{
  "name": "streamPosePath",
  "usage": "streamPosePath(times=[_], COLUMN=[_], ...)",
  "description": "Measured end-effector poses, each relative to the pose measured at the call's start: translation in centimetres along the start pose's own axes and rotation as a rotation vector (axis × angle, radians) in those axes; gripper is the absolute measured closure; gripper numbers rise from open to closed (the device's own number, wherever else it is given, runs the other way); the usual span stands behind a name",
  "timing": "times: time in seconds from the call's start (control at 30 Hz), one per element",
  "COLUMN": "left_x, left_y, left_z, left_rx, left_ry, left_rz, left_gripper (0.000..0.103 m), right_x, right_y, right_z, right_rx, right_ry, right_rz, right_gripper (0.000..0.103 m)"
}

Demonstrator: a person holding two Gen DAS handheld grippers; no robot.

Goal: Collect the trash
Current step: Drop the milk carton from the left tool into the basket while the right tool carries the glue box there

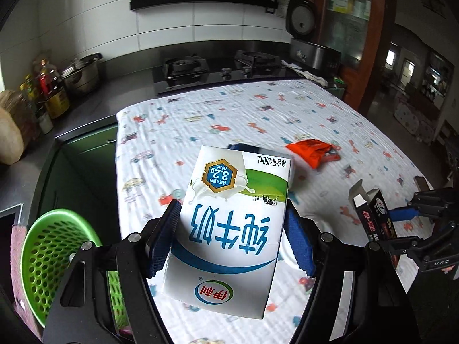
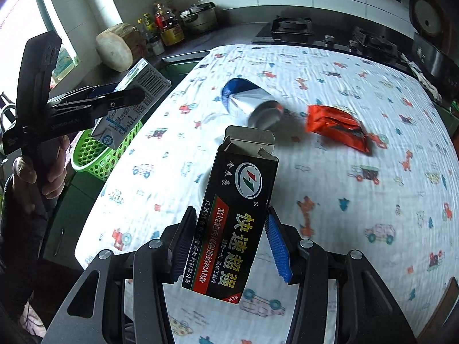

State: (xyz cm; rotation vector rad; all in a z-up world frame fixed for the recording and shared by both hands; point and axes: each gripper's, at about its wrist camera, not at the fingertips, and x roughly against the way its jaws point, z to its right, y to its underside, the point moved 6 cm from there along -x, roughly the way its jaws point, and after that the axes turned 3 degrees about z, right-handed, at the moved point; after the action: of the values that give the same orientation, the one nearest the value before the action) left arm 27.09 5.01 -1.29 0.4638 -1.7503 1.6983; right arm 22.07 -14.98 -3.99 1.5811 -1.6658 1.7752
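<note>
Gripping a milk carton (image 1: 229, 223), the left tool (image 1: 232, 243) is hanging near the worktop's (image 1: 258, 114) left edge. Right tool (image 2: 229, 246) is clamping a black glue box (image 2: 238, 223).

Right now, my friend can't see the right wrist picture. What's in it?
The right gripper holds a black glue box above a car-print cloth. A silver can and an orange wrapper lie there.

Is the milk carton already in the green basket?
No, the milk carton is clamped in the left gripper, above the table, beside the green basket.
</note>
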Motion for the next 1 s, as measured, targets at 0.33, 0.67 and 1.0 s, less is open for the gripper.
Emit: streamPosePath(times=[0.33,0.67,1.0], left_x=[5.0,4.6,4.0], left_y=[4.1,10.9,15.1], left_z=[-15.7,-27.5,-32.0], left_rx=[0.209,0.412,0.509], left_ry=[-0.22,-0.354,-0.397], left_rz=[0.008,-0.075,-0.126], left_gripper=[0.033,0.033,0.031], right_x=[-5.1,-10.4,-15.4], right_y=[-4.4,-9.0,-12.8], right_z=[-9.6,-17.7,-24.6], right_rx=[0.136,0.223,0.292], right_ry=[-0.102,-0.177,-0.234], right_rz=[-0.026,-0.045,-0.063], right_gripper=[0.055,0.055,0.055])
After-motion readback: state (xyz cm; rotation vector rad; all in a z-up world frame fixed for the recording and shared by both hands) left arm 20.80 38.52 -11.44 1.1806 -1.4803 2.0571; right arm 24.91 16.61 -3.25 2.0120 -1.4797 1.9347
